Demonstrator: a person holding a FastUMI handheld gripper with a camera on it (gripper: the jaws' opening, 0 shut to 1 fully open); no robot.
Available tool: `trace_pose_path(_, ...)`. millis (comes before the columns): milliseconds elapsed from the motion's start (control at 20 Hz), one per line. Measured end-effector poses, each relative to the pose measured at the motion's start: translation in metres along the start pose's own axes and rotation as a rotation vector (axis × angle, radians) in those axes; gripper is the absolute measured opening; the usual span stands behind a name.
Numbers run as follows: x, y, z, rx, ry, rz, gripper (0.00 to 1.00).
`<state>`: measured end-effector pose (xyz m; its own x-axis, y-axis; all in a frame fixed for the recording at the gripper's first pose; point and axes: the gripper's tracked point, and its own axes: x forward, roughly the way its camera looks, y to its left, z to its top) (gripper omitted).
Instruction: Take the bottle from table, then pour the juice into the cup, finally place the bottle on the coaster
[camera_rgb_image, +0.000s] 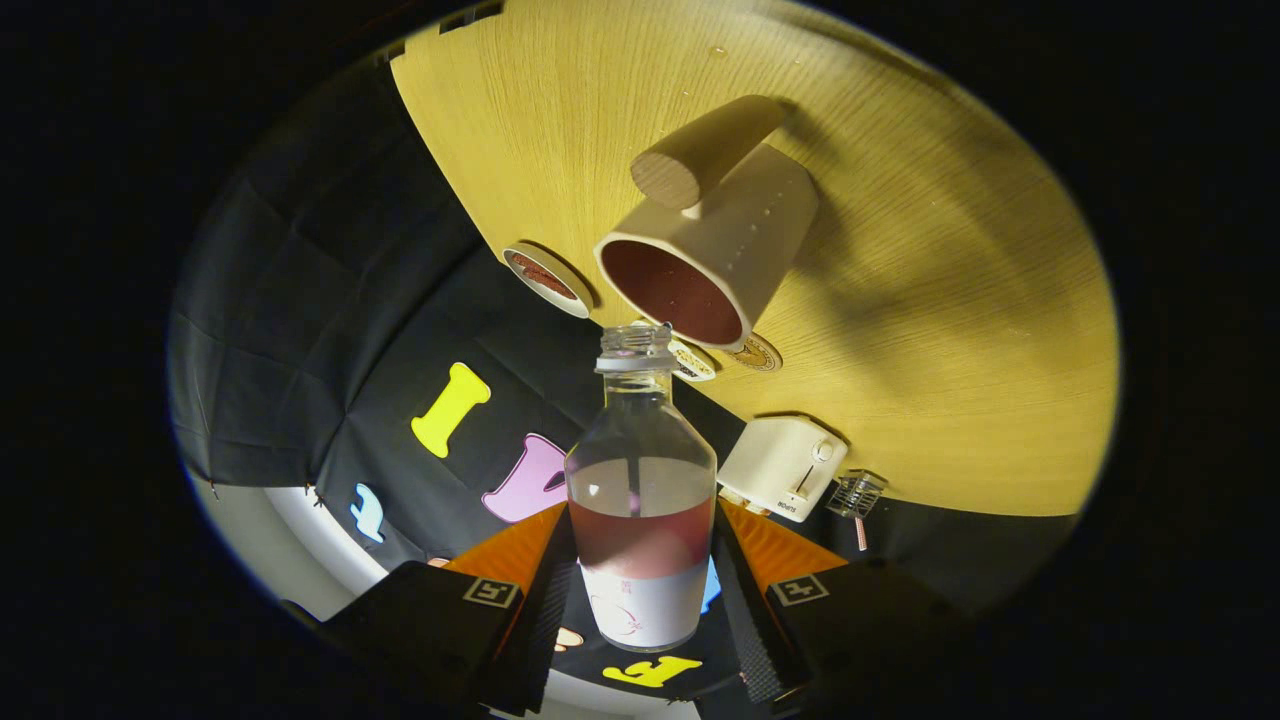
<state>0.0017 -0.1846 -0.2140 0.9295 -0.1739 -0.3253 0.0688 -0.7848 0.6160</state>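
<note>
- Gripper: both fingers press on the lower body of the bottle, one on each side of the labelled section; the hold looks firm.
- Bottle: clear, uncapped, roughly half full of reddish juice. It lies between the fingers with its open mouth just short of the rim of the cup.
- The scene appears rotated, which suggests the bottle is tipped for pouring; no stream is visible, though the fisheye distortion makes this uncertain.
- Cup: pale, with a thick wooden handle, standing on the table; its interior reads dark red.
- Coaster: probably the round disc just beside the cup's base.
- Handling judgement: the bottle is likely rigid, smooth and slippery, moderately heavy, with liquid that shifts on tilting. The wide lower body is the sound grip point; the neck is too narrow.
</note>
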Motion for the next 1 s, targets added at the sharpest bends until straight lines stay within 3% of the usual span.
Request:
trace_pose_path(650, -0.001, -0.010, 0.003, -0.057, -0.013, -0.026, 0.75)
trace_pose_path(800, -0.001, -0.018, -0.002, -0.172, 0.002, -0.034, 0.76)
trace_pose_path(1000, 0.000, -0.038, 0.000, -0.427, -0.004, -0.075, 0.75)
